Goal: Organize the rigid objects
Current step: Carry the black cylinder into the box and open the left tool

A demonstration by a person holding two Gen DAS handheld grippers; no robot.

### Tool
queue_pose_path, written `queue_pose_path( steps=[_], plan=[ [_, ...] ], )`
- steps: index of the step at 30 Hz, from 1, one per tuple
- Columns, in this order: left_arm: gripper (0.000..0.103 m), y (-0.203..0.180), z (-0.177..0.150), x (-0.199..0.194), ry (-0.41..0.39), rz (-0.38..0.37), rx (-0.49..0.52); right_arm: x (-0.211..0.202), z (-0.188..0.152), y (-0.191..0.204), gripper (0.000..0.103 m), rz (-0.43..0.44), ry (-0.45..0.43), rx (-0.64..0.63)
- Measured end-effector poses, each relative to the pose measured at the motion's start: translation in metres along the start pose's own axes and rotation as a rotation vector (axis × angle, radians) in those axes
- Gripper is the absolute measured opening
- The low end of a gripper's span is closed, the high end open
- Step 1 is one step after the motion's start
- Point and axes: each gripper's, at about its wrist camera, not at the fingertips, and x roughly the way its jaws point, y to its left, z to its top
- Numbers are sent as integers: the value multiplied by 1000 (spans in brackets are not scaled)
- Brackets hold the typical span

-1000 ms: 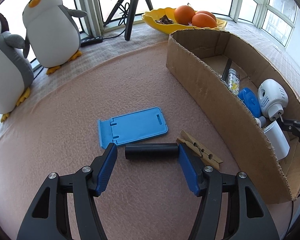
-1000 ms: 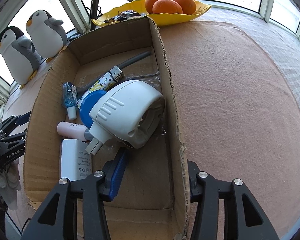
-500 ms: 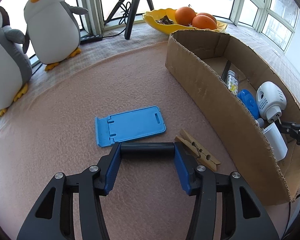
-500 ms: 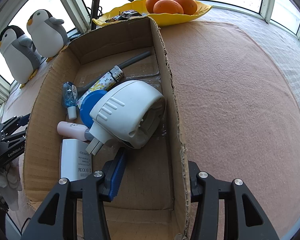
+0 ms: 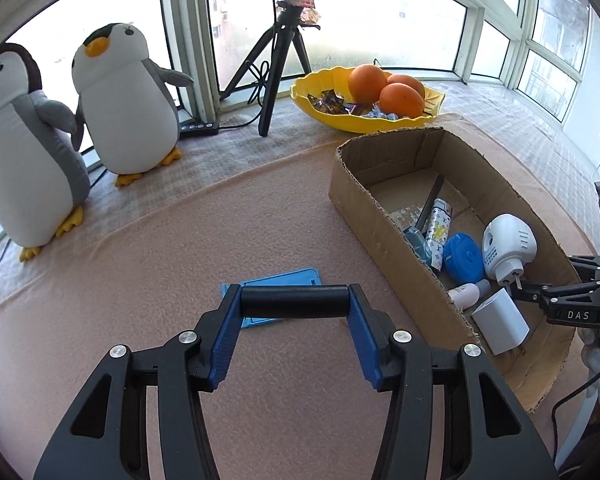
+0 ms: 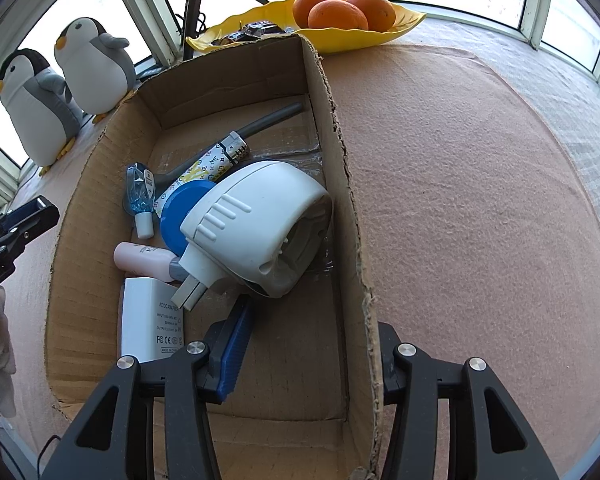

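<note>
Change: black cylinder (image 5: 294,301) no longer lying on the pink surface (image 5: 180,240); a second ago loose between spread pads, now clamped end to end and lifted clear.
Left gripper (image 5: 294,308): fingers (image 5: 224,338) pinching the cylinder by its two flat ends, bar held crosswise and about level.
Beneath it: blue phone stand (image 5: 276,280) left flat on the surface, partly hidden behind the raised bar; wooden clothespin seen earlier beside it now out of sight.
Right gripper (image 6: 300,354): unmoved, fingers (image 6: 232,352) astride the right wall of the cardboard box (image 6: 339,160), one inside, one outside; looks clamped on the wall, steadying the box.
Box contents: white plug-in device (image 6: 256,224), white adapter (image 6: 148,320), blue round case (image 6: 180,216), pink tube (image 6: 144,256), patterned lighter (image 6: 212,158), small blue bottle (image 6: 140,188), all crowded toward the near half.
Meaning for task: pick done, carry stage begun; likely next a swing rightward over the near wall and a release into the box.
Free room: bare cardboard at the far end, likely the easiest drop spot.
Risk: round bar gripped only at its ends, prone to pivot or slip if tilted.
Remaining: stand, and probably the clothespin.
</note>
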Motion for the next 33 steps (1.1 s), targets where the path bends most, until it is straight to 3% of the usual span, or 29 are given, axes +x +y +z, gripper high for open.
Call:
queue_pose_path(
  steps=[17,31,33],
  plan=[
    [51,-64,31,5,-27,-96,96,0,1,3,46,-17,-8,-23],
    [51,-99,32,20,26,-148,126,0,0,3,46,-19,-12,-28],
    [65,-103,32,19,25,-147,142,0,0,4,46,-20,-12,-28]
  ],
)
